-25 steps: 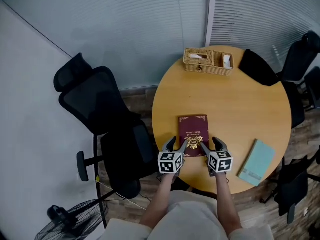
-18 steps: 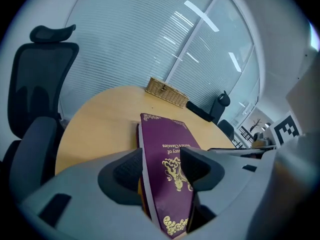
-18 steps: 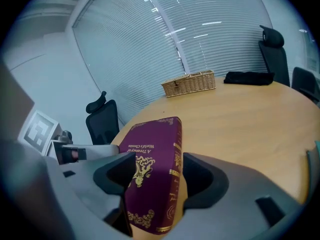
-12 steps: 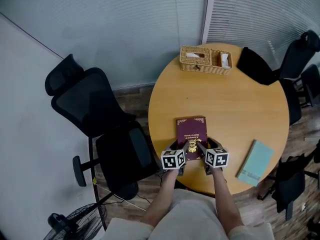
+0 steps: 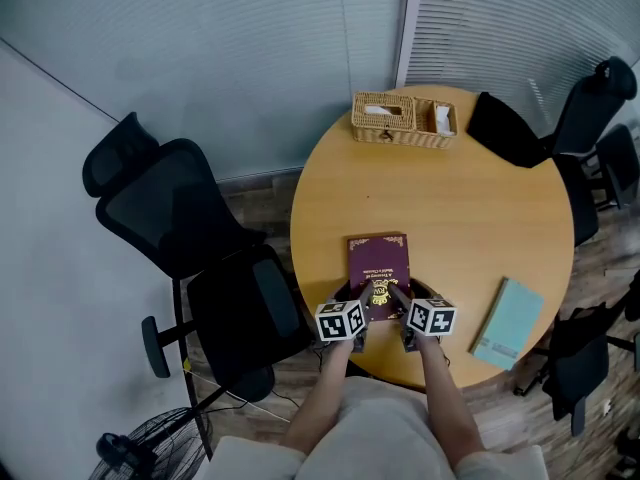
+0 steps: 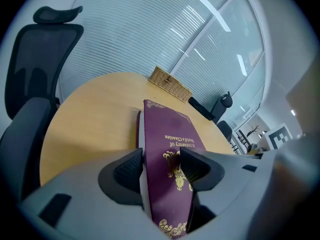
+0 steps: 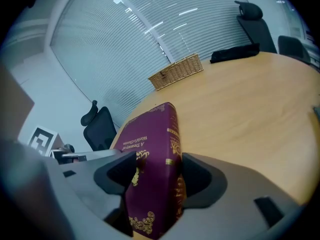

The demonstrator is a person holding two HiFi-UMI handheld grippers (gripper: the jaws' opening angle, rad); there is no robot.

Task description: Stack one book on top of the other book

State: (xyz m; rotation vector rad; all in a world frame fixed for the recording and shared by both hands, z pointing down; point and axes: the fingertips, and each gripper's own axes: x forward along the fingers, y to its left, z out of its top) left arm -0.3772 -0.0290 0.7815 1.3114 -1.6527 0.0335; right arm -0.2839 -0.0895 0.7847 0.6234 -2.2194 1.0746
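Observation:
A maroon book (image 5: 378, 263) with gold print lies near the front of the round wooden table (image 5: 470, 208). Both grippers grip its near edge. My left gripper (image 5: 365, 299) is shut on the near left part of the book (image 6: 167, 134), one jaw on the cover and one under it. My right gripper (image 5: 398, 298) is shut on the near right corner by the spine (image 7: 172, 144). The far end of the book appears to rest on the table. A teal book (image 5: 508, 322) lies flat at the table's front right, apart from both grippers.
A wicker basket (image 5: 403, 120) with tissues stands at the table's far edge, and a black folded item (image 5: 505, 130) lies at the far right. Black office chairs stand to the left (image 5: 200, 238) and to the right (image 5: 595, 98). A fan (image 5: 130, 453) stands on the floor.
Both grippers stood open beside the book's near edge a second ago. They have since moved inward and shut on that edge. The head view has shifted slightly.

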